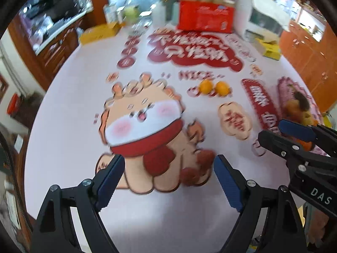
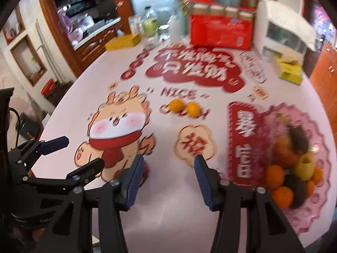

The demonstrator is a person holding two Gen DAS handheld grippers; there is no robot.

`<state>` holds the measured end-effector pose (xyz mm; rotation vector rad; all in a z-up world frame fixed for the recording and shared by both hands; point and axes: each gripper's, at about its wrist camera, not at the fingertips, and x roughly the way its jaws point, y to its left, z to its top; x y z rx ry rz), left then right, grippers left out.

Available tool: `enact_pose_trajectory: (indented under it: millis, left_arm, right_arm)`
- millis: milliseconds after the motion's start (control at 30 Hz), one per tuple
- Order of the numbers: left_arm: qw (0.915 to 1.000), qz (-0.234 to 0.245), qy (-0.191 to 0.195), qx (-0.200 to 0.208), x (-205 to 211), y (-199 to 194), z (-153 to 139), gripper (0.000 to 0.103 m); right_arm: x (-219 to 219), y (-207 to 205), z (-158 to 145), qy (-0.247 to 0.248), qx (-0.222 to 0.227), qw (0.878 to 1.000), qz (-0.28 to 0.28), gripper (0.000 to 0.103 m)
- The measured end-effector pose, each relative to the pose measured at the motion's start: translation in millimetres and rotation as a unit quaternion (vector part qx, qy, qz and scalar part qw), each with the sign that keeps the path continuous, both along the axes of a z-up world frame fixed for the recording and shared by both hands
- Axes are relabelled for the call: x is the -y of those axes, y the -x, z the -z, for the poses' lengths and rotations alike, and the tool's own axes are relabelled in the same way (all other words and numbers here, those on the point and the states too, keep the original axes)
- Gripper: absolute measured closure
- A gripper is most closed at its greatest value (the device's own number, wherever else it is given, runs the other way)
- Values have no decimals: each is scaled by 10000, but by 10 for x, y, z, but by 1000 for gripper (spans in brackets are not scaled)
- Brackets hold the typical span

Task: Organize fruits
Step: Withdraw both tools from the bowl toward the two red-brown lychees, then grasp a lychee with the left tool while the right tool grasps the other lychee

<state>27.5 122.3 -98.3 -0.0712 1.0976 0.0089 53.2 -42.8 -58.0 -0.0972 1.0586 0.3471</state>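
Note:
Two oranges [image 1: 213,87] lie side by side on the printed tablecloth below the word NICE; they also show in the right wrist view [image 2: 185,108]. A pink scalloped plate [image 2: 316,208] at the right holds several oranges [image 2: 282,196], a yellow pear [image 2: 304,165], a dark avocado [image 2: 296,189] and other fruit. In the left wrist view the plate [image 1: 286,90] is partly hidden. My left gripper [image 1: 168,181] is open and empty, low over the cartoon print. My right gripper [image 2: 167,179] is open and empty, just left of the plate.
A red package [image 2: 219,33] with jars behind it, a white appliance [image 2: 284,33], yellow boxes [image 2: 123,41] [image 2: 291,71] and bottles [image 2: 150,23] stand along the table's far edge. Wooden cabinets [image 1: 311,50] flank the table.

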Motion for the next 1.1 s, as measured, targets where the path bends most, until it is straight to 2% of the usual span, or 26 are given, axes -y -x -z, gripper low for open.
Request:
enact_pose_trajectory:
  millis: [233, 433, 633, 700, 933, 1100]
  left_arm:
    - [9981, -254, 318, -469, -198, 84, 423, 18]
    - [9980, -185, 281, -537, -182, 133, 502, 18]
    - [9981, -53, 238, -561, -140, 122, 510, 18]
    - [9980, -15, 242, -576, -121, 108, 518, 18]
    - [9969, 163, 348, -684, -3, 8, 577, 18]
    - [9952, 314, 455, -811, 142, -84, 644, 26]
  right_arm:
    - [-311, -53, 374, -12, -480, 9980, -405, 53]
    - [-391, -136, 624, -148, -919, 9942, -541, 53]
    - [-448, -250, 830, -296, -1261, 9898, -600, 67]
    - [-461, -273, 881, -303, -1343, 9886, -608, 72]
    - [-408, -290, 887, -317, -1378, 9878, -646, 74]
    - [-203, -312, 868, -363, -1395, 9887, -406, 74]
